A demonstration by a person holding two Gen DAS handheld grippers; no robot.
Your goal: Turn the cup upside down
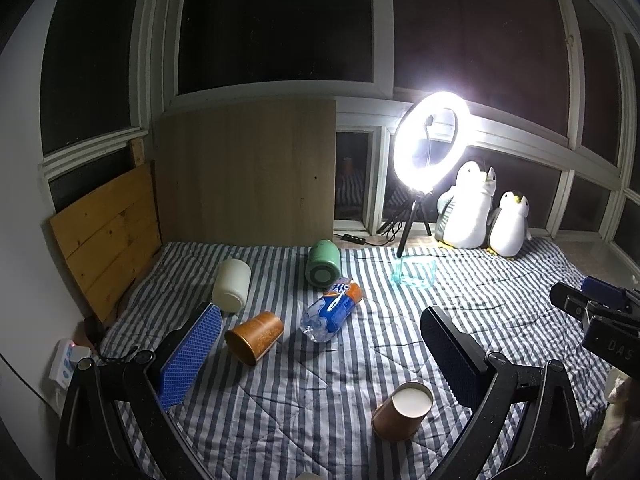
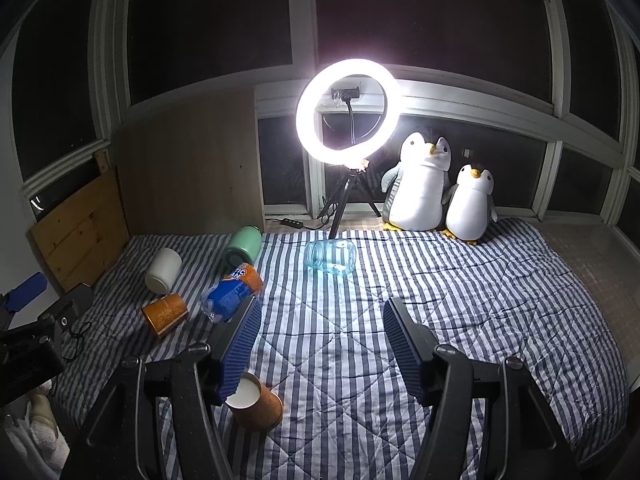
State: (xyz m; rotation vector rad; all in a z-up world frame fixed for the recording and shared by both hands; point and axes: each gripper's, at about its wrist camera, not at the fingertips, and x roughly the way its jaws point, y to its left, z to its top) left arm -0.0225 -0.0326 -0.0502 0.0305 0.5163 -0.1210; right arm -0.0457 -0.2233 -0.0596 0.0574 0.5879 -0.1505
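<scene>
Paper cup (image 1: pixel 402 410) upside down beside left tool (image 1: pixel 320 340), both tools apart, empty

Left tongs (image 1: pixel 320 344) show glossy black arms with round pivot screws and blue honeycomb-textured pads (image 1: pixel 192 354), right tongs (image 2: pixel 320 344) match them with ribbed blue pads (image 2: pixel 242 350), and there's pale lettering on the black housing.

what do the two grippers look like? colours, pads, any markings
Both match: black plastic linkage arms with round pivot screws, each ending in a flat finger faced with a blue textured pad. The left gripper shows a honeycomb grid on its pads; the right gripper shows ridged pad edges. From the left view, the right unit's black body carries pale lettering, partly readable as "DAS". No sleeves or gripper cables visible.
</scene>
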